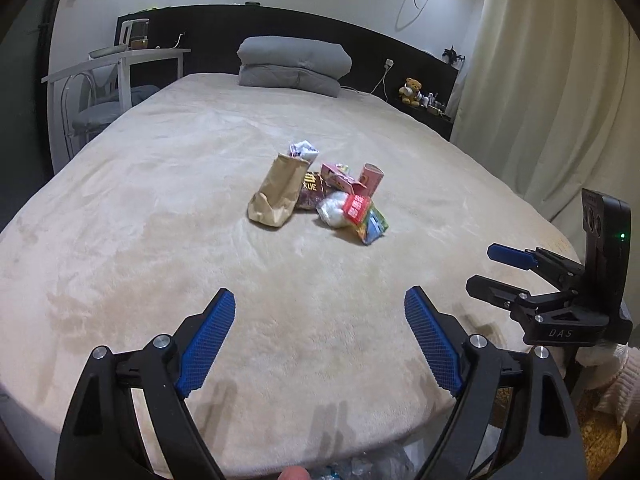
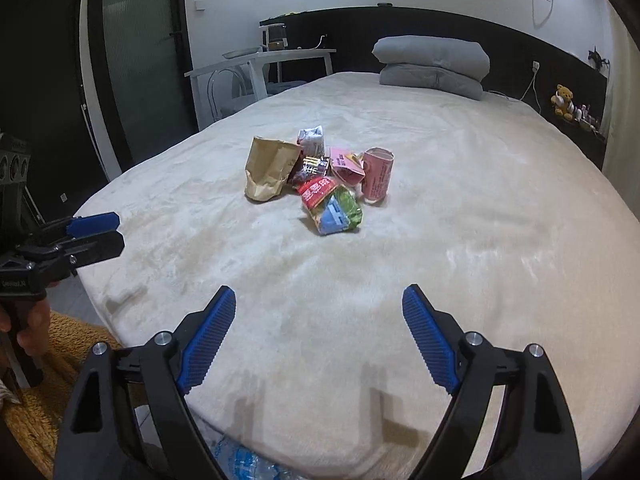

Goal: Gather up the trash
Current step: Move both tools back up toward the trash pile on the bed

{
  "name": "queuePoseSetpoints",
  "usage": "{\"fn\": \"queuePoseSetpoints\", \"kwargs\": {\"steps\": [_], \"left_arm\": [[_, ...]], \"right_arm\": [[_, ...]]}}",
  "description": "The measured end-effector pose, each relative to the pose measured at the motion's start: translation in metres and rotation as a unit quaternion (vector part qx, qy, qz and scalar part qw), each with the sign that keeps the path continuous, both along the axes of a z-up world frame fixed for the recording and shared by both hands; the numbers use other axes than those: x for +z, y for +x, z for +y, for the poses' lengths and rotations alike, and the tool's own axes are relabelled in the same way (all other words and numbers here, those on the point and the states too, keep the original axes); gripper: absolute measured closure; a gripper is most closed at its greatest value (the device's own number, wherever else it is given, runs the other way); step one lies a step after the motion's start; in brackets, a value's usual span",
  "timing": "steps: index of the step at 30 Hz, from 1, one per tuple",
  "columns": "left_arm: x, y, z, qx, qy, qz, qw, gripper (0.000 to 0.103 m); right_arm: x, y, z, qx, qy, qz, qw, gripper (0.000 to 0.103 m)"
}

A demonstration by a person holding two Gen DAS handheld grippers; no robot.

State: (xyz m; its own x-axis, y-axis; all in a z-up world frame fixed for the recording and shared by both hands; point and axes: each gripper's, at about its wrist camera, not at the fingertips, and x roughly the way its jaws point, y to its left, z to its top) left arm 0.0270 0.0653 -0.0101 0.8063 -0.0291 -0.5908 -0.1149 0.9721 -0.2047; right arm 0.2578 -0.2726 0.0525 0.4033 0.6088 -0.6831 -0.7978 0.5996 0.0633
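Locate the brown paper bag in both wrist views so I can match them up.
Left wrist view: the brown paper bag stands at the left end of the trash pile, just left of picture centre.
Right wrist view: the brown paper bag is again the leftmost piece of the pile, upper middle, left of centre.
Shared landmark: the folded grey bedding at the head of the bed.

This is a bedroom in a home. A wide bed with a beige blanket fills it, with folded grey bedding by a dark headboard, a teddy bear on a side shelf, and curtains.
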Motion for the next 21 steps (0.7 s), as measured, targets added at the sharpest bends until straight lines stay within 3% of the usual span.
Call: {"fn": "queuePoseSetpoints", "kwargs": {"steps": [8,21], "left_arm": [[0.004,0.037,0.036,0.008,-0.010,-0.011,0.9998,0.018],[-0.012,0.097,0.054,-0.004,0.016,0.006,0.9999,0.018]], "right_arm": [[-0.013,0.046,0.035,-0.008,-0.010,0.005,1.000,0.019],[-0.047,0.083,0.098,0.010,-0.043,0.010,0.999,0.019]]}}
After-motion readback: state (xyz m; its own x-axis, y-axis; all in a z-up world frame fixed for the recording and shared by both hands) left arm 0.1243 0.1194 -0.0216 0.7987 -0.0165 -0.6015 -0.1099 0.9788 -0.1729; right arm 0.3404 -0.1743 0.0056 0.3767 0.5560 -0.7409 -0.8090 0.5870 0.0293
